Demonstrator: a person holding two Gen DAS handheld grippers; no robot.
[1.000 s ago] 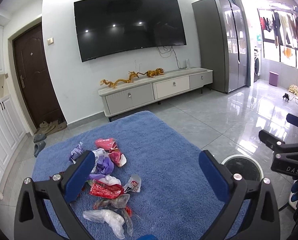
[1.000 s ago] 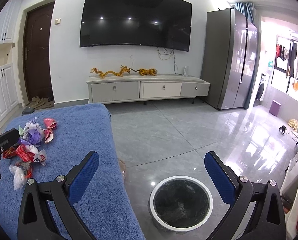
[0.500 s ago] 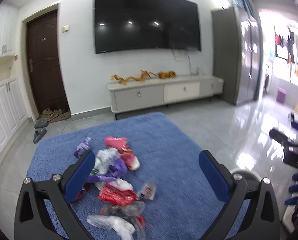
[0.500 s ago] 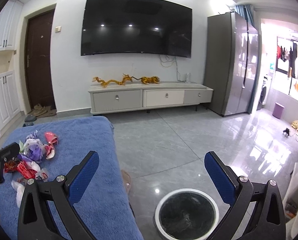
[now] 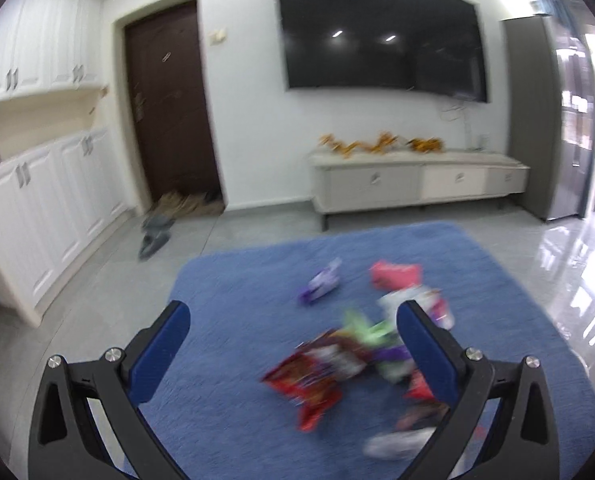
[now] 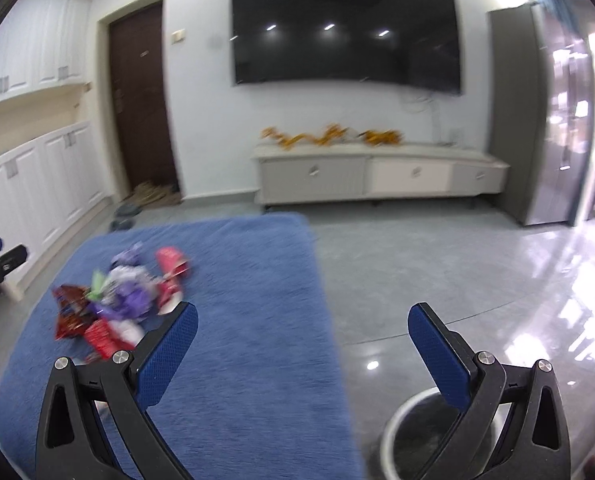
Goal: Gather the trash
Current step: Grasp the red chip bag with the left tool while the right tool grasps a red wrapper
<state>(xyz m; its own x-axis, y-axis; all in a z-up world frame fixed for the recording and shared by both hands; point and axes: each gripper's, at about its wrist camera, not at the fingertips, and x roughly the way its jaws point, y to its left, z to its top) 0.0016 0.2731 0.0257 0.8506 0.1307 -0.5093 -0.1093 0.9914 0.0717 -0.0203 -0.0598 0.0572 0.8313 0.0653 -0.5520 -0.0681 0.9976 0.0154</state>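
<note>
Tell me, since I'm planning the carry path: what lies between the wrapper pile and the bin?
In the right wrist view, only bare blue rug and a strip of grey floor separate the pile from the bin.

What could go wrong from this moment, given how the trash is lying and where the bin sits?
Three risks:

1. The wrappers lie overlapped in a loose pile on the blue rug, so the open left tool may pinch several or drag some along.
2. Both views are motion-blurred, so aiming at one thin wrapper may be imprecise.
3. The bin stands off the rug near the open right tool, so a light piece could slip out during the carry across.
</note>
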